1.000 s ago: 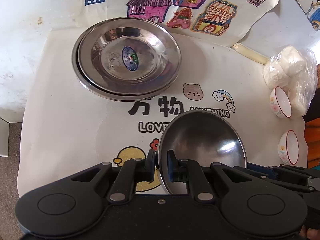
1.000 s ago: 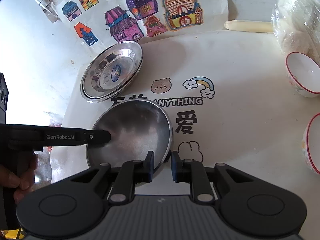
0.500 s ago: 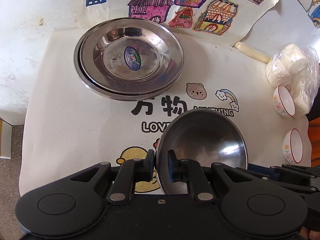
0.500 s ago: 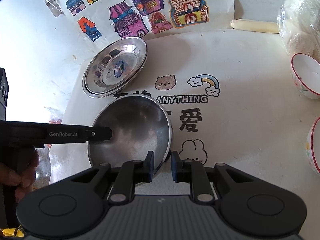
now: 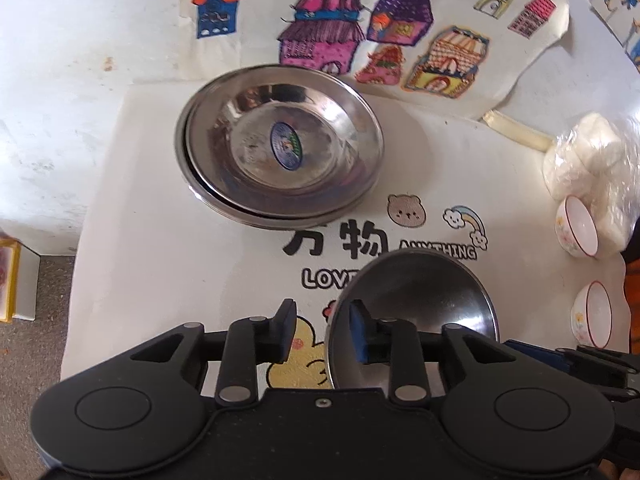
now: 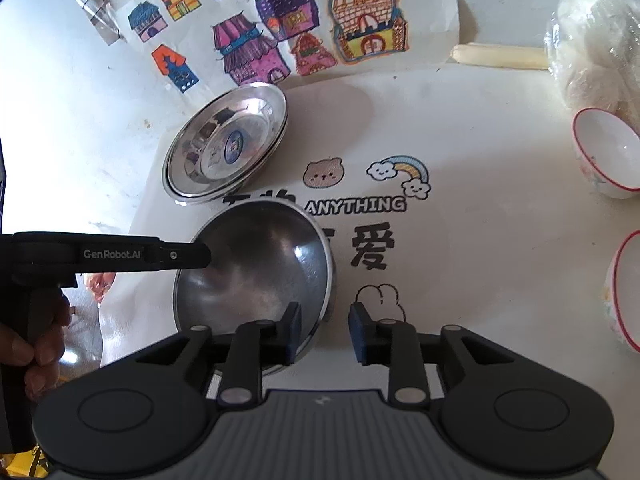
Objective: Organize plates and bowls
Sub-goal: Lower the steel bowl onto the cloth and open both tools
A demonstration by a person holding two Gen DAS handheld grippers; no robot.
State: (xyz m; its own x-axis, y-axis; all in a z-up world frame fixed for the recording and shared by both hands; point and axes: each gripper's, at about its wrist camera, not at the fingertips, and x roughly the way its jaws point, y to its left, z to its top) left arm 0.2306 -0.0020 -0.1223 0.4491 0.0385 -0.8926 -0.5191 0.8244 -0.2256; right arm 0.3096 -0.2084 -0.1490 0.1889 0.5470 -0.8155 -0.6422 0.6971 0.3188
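Observation:
A steel bowl (image 5: 420,300) sits on the printed mat, also in the right wrist view (image 6: 256,268). My left gripper (image 5: 322,330) is open, its fingers either side of the bowl's near-left rim. My right gripper (image 6: 320,330) is open, straddling the bowl's right rim. Two stacked steel plates (image 5: 280,144) with a blue sticker lie further back; they also show in the right wrist view (image 6: 226,148). Two small white bowls with red rims (image 6: 606,152) (image 6: 628,292) stand at the right.
A plastic bag of white lumps (image 6: 592,40) lies at the back right. A paper sheet with coloured house drawings (image 5: 384,28) lies behind the plates. The mat's left edge (image 5: 84,240) drops toward the floor.
Both grippers have opened: the left let go of the steel bowl's rim and the right jaws widened too. The bowl stays on the mat.

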